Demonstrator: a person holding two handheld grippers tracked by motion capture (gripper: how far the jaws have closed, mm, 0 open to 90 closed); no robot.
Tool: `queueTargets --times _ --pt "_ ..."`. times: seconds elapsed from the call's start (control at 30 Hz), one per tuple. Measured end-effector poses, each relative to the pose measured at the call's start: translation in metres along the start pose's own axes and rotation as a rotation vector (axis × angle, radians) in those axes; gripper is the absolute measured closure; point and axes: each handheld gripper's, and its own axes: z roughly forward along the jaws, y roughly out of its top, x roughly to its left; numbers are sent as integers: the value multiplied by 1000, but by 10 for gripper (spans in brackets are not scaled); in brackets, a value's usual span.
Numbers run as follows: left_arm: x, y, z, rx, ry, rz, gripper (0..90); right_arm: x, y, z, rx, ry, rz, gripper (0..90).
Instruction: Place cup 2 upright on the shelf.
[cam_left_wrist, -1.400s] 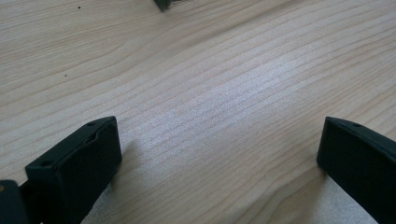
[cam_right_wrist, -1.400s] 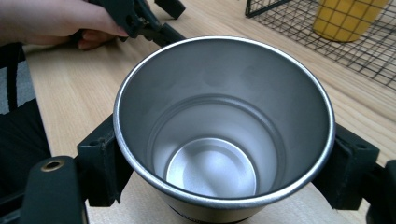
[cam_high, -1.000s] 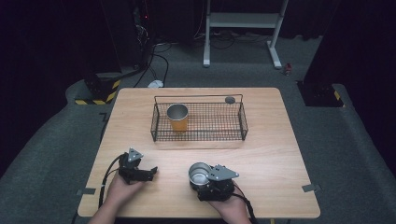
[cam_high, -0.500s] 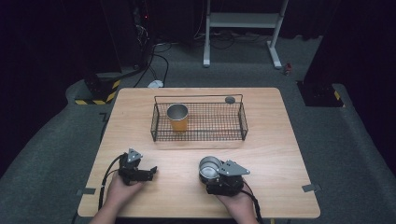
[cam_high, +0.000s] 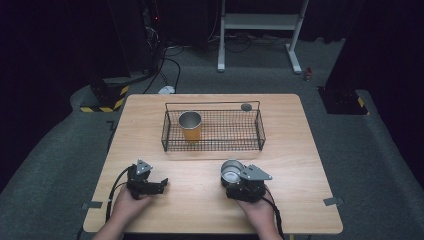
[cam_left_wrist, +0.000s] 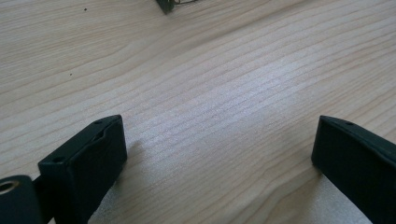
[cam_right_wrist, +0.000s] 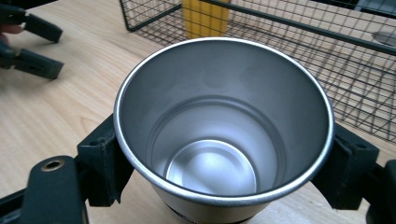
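Right gripper view: jaws clamp steel cup (cam_right_wrist: 224, 135), seemingly upright.

A light wooden table (cam_high: 300, 200) stood on grey carpet, and a person's hands came in from its near edge. The left gripper (cam_high: 161, 185) rested low on the wood with nothing between its jaws, which had just been closing a little. The right gripper (cam_high: 231, 176) clasped a steel cup (cam_high: 230, 170), tipped so that its mouth faced the camera. Beyond them lay a black wire basket (cam_high: 260, 131), an orange cup with a steel rim (cam_high: 190, 125) standing upright in its left end. A small dark round object (cam_high: 246, 106) lay just behind the basket's far right corner.
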Motion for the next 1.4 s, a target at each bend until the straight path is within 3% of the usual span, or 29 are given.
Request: queueTargets --times 0.17,0.7,1.0,1.1,1.4 --pt "0 0 0 -1 1 0 35 -2 8 0 12 -36 28 186" --pt "0 0 0 -2 -1 1 32 -2 33 -6 -36 -117 87 186" --pt "0 0 1 -3 -1 0 32 -7 56 -3 -45 -141 77 186" --pt "0 0 1 -4 2 -7 32 -8 65 -3 -63 -147 53 186" --pt "0 0 1 -5 3 -7 32 -13 84 -2 -102 -160 67 186"
